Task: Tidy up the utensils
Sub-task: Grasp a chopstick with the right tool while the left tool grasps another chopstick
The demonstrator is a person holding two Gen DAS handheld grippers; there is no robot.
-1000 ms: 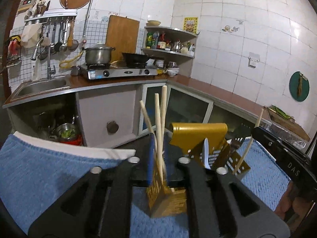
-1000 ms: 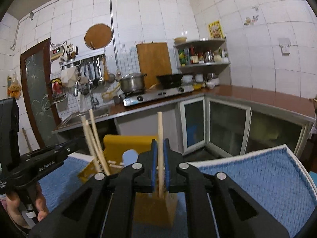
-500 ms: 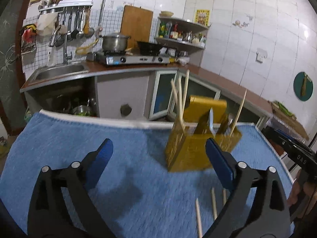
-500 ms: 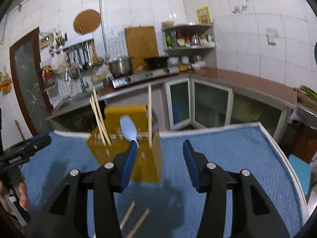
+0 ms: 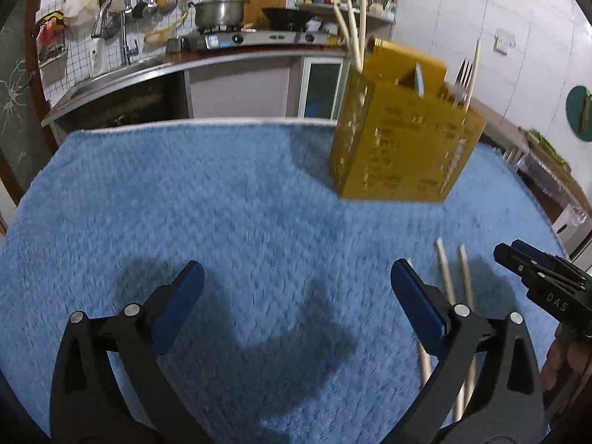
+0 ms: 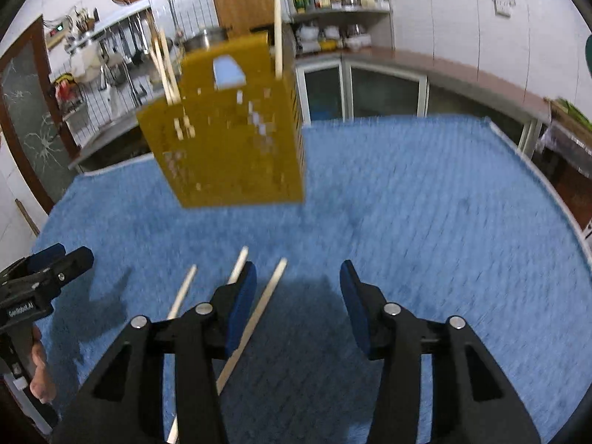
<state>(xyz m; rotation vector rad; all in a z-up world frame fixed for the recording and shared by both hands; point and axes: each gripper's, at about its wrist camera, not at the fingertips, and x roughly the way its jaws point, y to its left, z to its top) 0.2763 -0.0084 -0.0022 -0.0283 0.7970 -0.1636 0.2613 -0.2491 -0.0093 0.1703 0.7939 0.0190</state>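
Hovering over blue towel (image 5: 222, 203): left gripper (image 5: 296, 285) and right gripper (image 6: 298, 281) both released, empty. Yellow perforated utensil caddy (image 6: 229, 148) upright ahead; loose wooden chopsticks (image 6: 273, 288) lying before it.

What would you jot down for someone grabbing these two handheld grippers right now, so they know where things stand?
Left gripper: jaws wide apart and just opened further, nothing between them, over the blue towel.
Right gripper: open, nothing between its pads; its jaws have just opened.
Yellow utensil holder: standing on the towel, already holding several chopsticks, a fork and a pale spoon.
Loose chopsticks: three lie on the towel beside the right gripper's left finger, between the two grippers.
Done: most utensils are in the holder.
Left: pick up the three loose chopsticks and put them in.
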